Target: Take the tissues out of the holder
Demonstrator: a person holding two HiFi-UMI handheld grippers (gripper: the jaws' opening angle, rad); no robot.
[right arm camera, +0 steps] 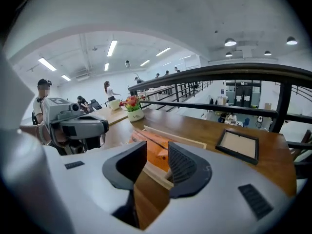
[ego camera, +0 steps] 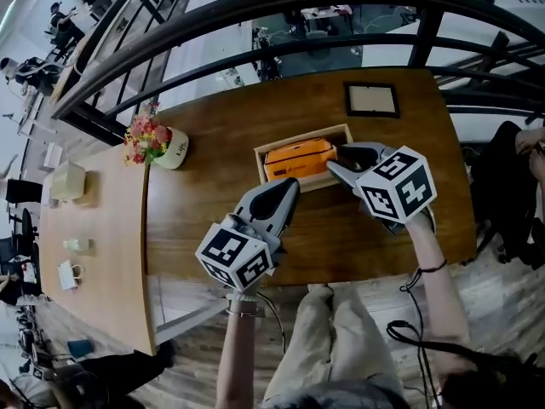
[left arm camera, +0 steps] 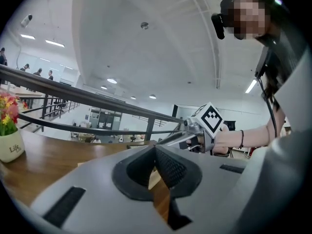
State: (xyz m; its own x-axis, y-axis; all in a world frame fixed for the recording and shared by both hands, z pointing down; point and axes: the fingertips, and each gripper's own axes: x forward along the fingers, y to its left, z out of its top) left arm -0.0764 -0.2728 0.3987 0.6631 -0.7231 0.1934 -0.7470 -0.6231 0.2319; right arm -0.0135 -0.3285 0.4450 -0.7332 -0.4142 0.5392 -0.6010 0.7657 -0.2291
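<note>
An orange tissue pack [ego camera: 298,158] lies in a shallow wooden holder [ego camera: 302,134] near the middle of the dark wooden table. My right gripper [ego camera: 339,158] is at the holder's right end, jaws open. In the right gripper view the tissue pack [right arm camera: 158,159] and the holder's near rim [right arm camera: 155,174] show in the gap between the jaws of the right gripper [right arm camera: 157,145], and the pads touch nothing. My left gripper [ego camera: 292,186] hovers just in front of the holder, tips pointing at it. Its jaws [left arm camera: 155,148] meet at the tips with nothing between them.
A white pot of flowers [ego camera: 162,147] stands at the table's left end. A dark picture frame [ego camera: 371,100] lies flat at the back right. A black railing [ego camera: 281,7] runs behind the table. A lighter table [ego camera: 94,254] with small items adjoins on the left.
</note>
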